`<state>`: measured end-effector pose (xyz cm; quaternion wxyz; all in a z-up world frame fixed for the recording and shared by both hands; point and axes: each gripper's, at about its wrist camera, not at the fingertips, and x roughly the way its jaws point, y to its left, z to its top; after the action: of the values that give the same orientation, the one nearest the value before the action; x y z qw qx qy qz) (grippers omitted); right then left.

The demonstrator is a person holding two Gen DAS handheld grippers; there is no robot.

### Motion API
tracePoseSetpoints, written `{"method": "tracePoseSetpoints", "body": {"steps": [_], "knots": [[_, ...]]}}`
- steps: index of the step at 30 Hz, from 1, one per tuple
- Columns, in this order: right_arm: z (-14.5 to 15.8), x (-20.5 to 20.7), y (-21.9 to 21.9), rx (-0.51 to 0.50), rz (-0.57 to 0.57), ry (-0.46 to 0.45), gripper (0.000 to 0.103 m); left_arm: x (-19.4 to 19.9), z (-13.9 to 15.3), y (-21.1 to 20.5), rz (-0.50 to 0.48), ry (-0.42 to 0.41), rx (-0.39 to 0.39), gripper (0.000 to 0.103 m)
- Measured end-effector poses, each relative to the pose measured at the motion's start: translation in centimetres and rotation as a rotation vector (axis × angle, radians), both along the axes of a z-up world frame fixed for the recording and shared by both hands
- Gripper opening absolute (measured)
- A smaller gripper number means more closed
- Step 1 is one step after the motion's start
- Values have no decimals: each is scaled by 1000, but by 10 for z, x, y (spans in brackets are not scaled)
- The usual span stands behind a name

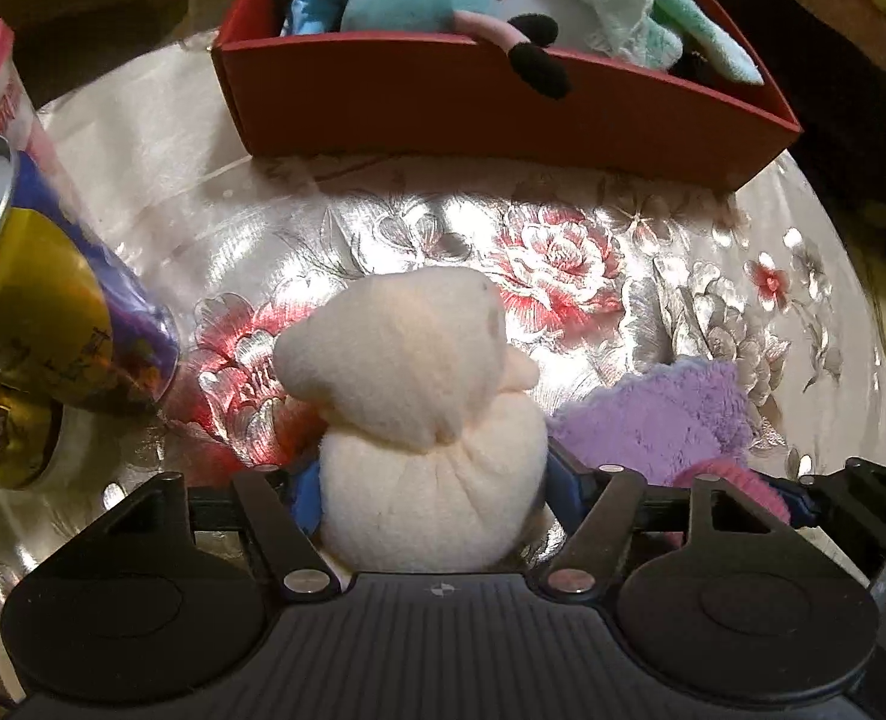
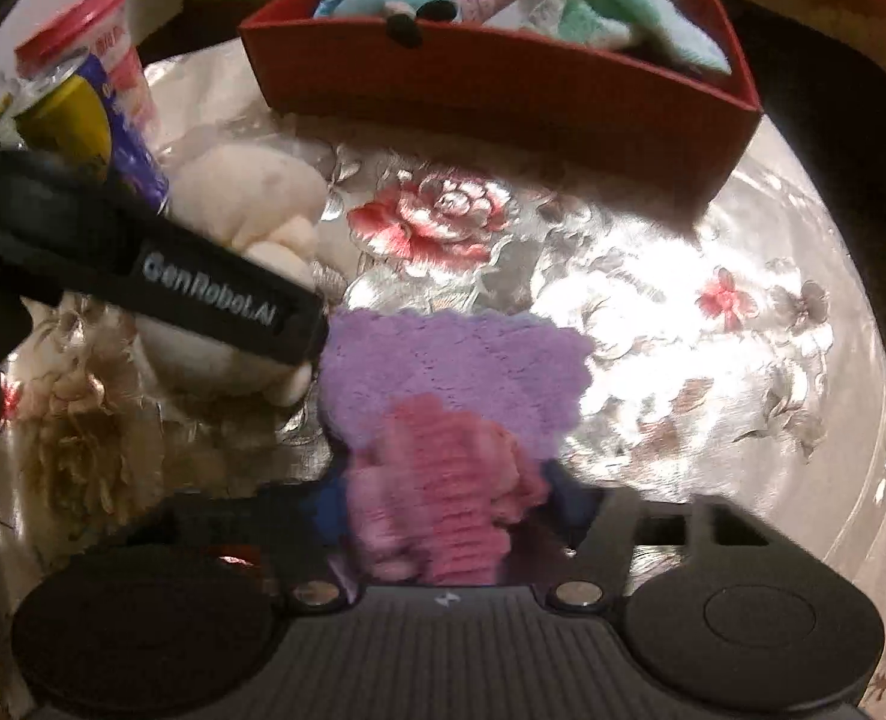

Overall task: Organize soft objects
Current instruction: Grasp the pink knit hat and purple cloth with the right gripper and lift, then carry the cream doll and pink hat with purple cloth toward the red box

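Between the left gripper's [image 1: 434, 495] blue fingers [image 1: 305, 501], a cream plush toy [image 1: 419, 396] is sitting pinched; the right gripper [image 2: 443, 510] is squeezing a pink fuzzy item [image 2: 437, 492] on a purple cloth [image 2: 454, 372].

Cream plush toy [image 1: 419, 396], purple cloth [image 2: 454, 372], red box [image 1: 502, 114], floral tablecloth [image 1: 562, 264]

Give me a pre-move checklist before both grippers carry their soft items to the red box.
1. Left gripper around cream plush: ok, fingers flank it.
2. Right gripper on pink cloth: ok, cloth sits between its fingers.
3. Purple cloth free of the pink one: cannot tell, they overlap.
4. Room in red box: not ok, already piled high.
5. Can clear of the plush: ok, apart.
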<state>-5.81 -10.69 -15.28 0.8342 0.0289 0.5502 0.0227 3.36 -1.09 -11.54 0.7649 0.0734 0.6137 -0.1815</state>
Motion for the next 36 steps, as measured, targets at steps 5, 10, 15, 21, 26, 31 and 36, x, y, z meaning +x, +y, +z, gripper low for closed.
{"method": "tracePoseSetpoints", "body": {"steps": [5, 10, 15, 21, 26, 31, 36], "knots": [[9, -3, -22, 86, -35, -15, 12, -5, 13, 8, -4, -79, 37, 64], [29, -5, -34, 134, -67, -70, 10, -5, 26, 10, 8, -76, -28, 64], [59, -4, -45, 188, -109, -183, 10, -3, 44, 5, 18, -109, -80, 64], [85, 3, -52, 169, -143, -314, 10, -3, 62, 0, 15, -206, -66, 64], [108, 9, -57, 142, -165, -419, 10, -4, 78, -4, 14, -285, -71, 64], [130, 11, -59, 112, -171, -508, 10, 0, 94, -10, 28, -348, -91, 64], [141, 23, -59, 85, -181, -571, 10, 9, 108, -15, 40, -398, -101, 64]]}}
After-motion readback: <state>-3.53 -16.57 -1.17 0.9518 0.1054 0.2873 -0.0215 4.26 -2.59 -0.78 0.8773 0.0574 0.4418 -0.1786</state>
